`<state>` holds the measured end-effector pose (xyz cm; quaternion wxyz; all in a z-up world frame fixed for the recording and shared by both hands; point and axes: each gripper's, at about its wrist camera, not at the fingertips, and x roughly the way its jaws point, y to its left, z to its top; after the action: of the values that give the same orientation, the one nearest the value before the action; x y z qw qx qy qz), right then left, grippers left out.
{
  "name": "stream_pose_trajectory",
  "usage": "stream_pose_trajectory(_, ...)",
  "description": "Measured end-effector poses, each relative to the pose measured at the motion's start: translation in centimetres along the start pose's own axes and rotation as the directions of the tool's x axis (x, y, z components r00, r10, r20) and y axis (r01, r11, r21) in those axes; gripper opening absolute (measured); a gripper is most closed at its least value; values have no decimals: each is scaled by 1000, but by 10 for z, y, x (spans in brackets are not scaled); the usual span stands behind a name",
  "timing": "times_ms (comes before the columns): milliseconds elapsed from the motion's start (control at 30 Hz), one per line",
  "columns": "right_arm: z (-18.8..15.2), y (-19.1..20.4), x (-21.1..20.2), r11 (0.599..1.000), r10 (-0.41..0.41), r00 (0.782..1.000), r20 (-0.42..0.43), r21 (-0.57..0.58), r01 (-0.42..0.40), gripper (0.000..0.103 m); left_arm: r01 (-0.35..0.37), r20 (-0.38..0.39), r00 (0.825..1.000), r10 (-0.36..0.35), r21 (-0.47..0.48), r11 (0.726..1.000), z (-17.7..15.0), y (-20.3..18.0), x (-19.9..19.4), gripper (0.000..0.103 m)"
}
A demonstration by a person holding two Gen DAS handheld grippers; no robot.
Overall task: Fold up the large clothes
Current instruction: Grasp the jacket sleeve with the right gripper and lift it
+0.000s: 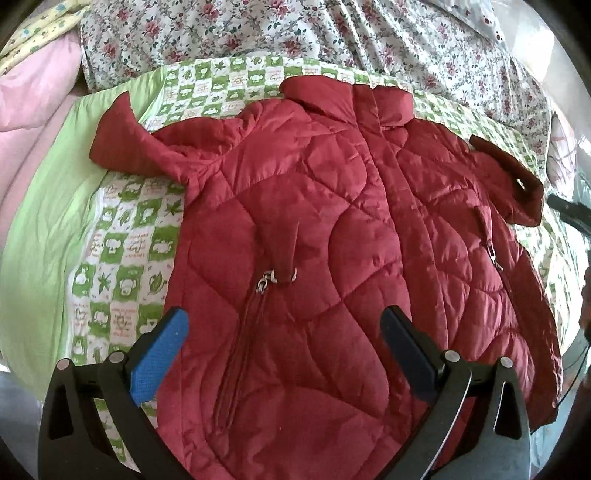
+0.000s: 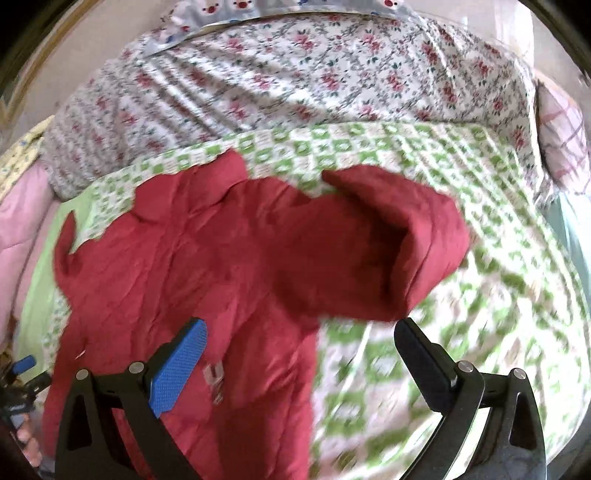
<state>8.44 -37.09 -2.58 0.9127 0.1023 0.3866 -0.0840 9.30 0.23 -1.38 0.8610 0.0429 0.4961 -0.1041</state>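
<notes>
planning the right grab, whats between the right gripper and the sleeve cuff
Only bare green checked sheet lies between the open right gripper and the cuff, seen in the right wrist view.

right view: motion-blurred | jacket (image 1: 332,258) hem: cut off below

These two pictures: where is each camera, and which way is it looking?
Left wrist view: sits on the left gripper, looking forward over the red jacket spread on the green checked sheet; its own two fingers show, open.
Right wrist view: sits on the right gripper, blurred, facing the jacket's right sleeve; its fingers show, open.
Both share the jacket, sheet and flowered quilt.
</notes>
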Motion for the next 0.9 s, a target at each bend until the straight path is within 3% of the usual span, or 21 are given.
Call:
stream_pose_trajectory(333,64,-22,63,980,-173,985,18,-94,174,93,9,-19,1000,-9,-21,1000,15,-1,18,103)
stream_pose_trajectory(533,90,-35,111,946,-294,956,-2,-144,291,80,4,-35,999,-5,-34,999,22,1,32,103)
stream_pose_trajectory(633,96,-44,136,919,-365,930,-30,-168,355,64,14,-29,999,-15,-40,999,26,3,36,103)
stream_pose_trajectory(667,96,-46,142,921,-365,930,-44,-165,354,54,14,-27,1000,-15,-40,999,27,3,38,103)
stream_pose_trajectory(700,97,-50,147,926,-357,932,-58,-155,345,35,15,-25,1000,-16,-40,999,28,3,39,103)
stream_pose_trajectory(767,96,-51,144,938,-328,943,-55,-134,319,21,20,-21,1000,-21,-39,999,30,4,41,103)
stream_pose_trajectory(833,95,-44,128,953,-287,958,-13,-109,284,17,29,-18,999,-30,-40,999,32,5,43,103)
stream_pose_trajectory(900,92,-32,108,978,-188,981,35,-83,191,16,41,-17,999,-42,-44,998,33,6,45,103)
